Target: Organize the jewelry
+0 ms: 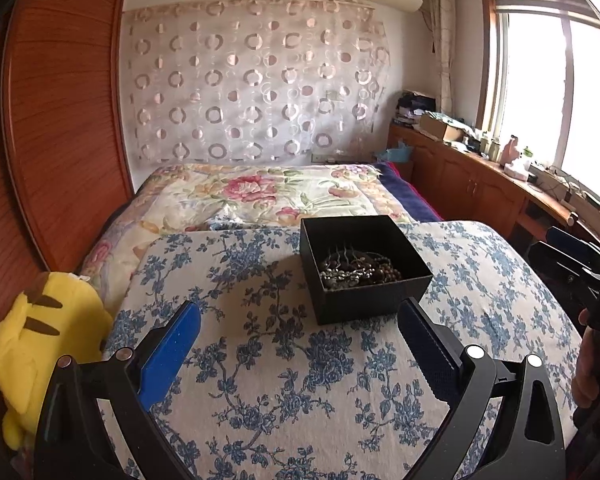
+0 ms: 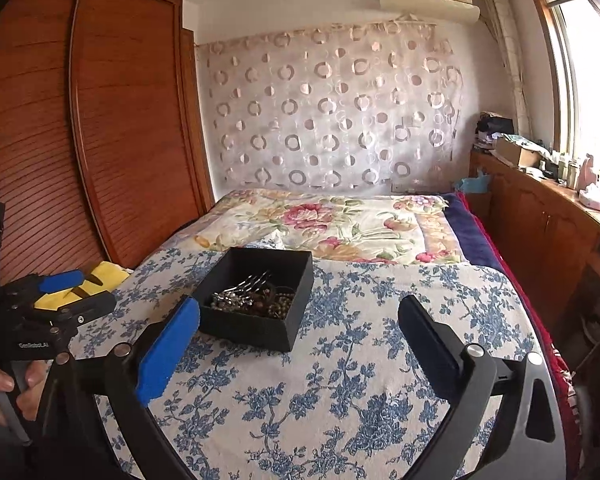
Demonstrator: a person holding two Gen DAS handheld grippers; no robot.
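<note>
Two hand-held grippers hang over a bed (image 1: 260, 188) whose near end is covered by a blue-flowered cloth (image 1: 300, 380), and both stand wide open with nothing between their pads.

On that cloth sits the largest task thing, a black box (image 1: 364, 268), lidless and upright. From the left hand-held gripper (image 1: 300, 344) it lies at about one o'clock, near, its near corner just beyond the right fingertip. From the right hand-held gripper (image 2: 300, 332) the same black box (image 2: 256, 300) lies at about eleven o'clock, its near-left corner just behind the blue left pad. By my reading the two hand-held grippers are about equally near; neither touches the box. In the right wrist view the box's long axis seems to run from seven towards one o'clock, though the fisheye makes this uncertain.

Inside the box, heaped towards its near wall, lies the jewelry (image 2: 256, 300): dark beaded strands tangled with silvery pieces. Smallest, a metal hair comb (image 2: 252, 282) rests on top of the heap, its teeth pointing up towards one o'clock. Individual pieces cannot be told apart. The far half of the box floor looks bare.

At nine o'clock of the left hand-held gripper, a yellow plush toy (image 1: 40, 344) leans off the cloth's edge, well apart from the box.
</note>
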